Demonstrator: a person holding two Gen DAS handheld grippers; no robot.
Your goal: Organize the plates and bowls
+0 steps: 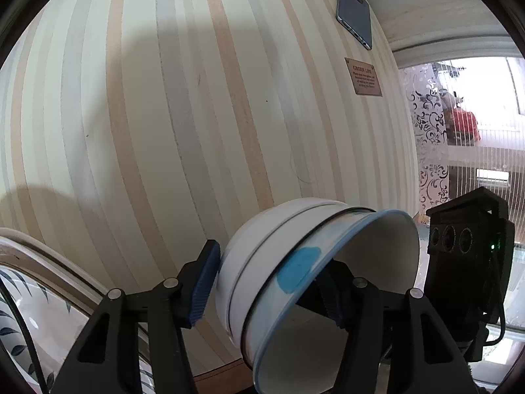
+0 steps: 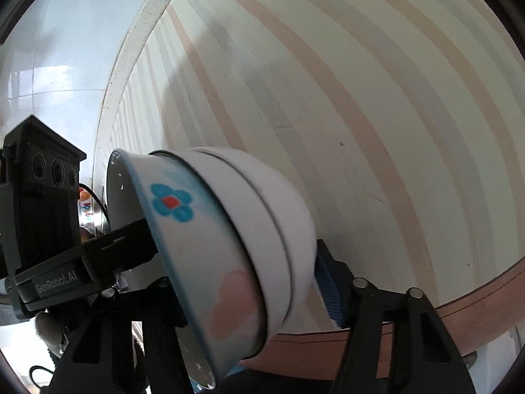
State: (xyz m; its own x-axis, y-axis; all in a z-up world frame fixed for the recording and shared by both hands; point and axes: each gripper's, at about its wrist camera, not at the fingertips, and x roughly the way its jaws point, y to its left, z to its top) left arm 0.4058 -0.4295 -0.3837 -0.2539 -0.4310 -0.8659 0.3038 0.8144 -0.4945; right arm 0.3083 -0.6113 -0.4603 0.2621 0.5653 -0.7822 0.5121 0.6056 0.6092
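Bowl stack (image 1: 262, 246): nested bowls, white ones under a blue-rimmed top bowl with a blue flower and a pink patch. It lies tipped on its side above the striped surface (image 1: 164, 115), at 5 o'clock in the left view and 7 o'clock in the right. I can't tell whether it touches the surface.

Left tool (image 1: 269, 279): part-open and clamped across the stack wall, with the blue pad on the outside and the other finger inside the top bowl.

Right tool (image 2: 249, 282): part-open, outer pad against the white base. The other finger is hidden, so the grip is unconfirmed.

Doing the step well, as I judge it:
- Roll both wrists together until the rim is level.
- Lower until the base sits flat, then let go with both at once.
- Stay clear of the leaf-pattern plate (image 1: 19, 295) at 8 o'clock.

Writing:
- Plaque (image 1: 363, 77) at 2 o'clock reads "GREEN LIFE"; the smaller lines are illegible.
- Phone (image 1: 356, 16) at 1 o'clock shows no text.
- Left tool's body in the right view reads "GenRobot.AI" (image 2: 59, 285).
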